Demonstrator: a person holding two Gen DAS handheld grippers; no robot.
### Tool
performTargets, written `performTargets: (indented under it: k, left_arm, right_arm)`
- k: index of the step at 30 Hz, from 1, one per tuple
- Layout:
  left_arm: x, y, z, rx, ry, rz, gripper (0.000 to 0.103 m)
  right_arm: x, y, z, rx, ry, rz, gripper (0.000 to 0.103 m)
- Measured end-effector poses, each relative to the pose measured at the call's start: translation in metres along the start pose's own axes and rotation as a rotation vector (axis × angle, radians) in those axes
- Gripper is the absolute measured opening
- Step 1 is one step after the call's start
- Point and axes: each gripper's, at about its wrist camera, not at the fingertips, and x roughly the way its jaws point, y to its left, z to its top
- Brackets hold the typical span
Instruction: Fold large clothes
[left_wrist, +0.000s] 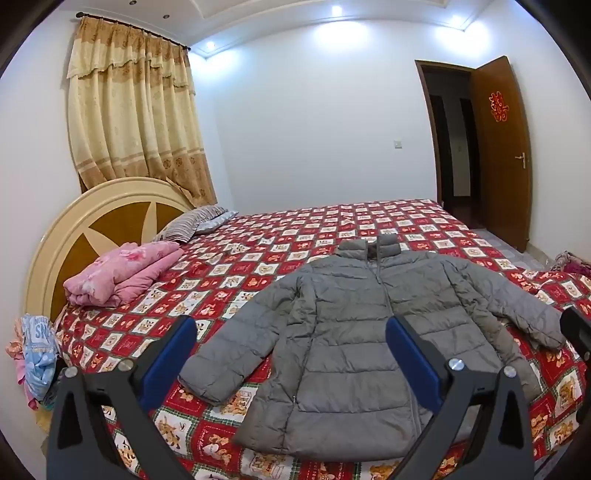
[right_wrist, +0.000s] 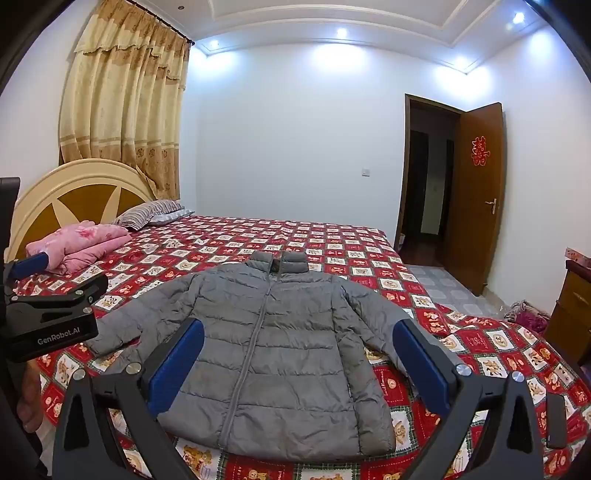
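Grey jacket (right_wrist: 273, 354); red/white check bedspread (right_wrist: 332, 243), prob. bears.

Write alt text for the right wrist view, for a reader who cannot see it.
A grey puffer jacket lies spread flat and zipped on a bed with a red patterned cover, framed by the open, empty right claw. The left claw shows at the left edge; a folded pink blanket lies near the headboard.
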Motion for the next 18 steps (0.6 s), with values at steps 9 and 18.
performTargets:
  k: [9,18]
  left_arm:
    - [-0.002,-0.002,0.007,-0.013,-0.010,-0.021,0.103]
    - [-0.002,0.006,0.002,-0.026,-0.016,-0.030,0.103]
  right_arm:
    - [0.000,0.000,0.001,-0.001,-0.009,-0.001,0.102]
    - [0.001,0.001,0.000,0.000,-0.002,0.001,0.102]
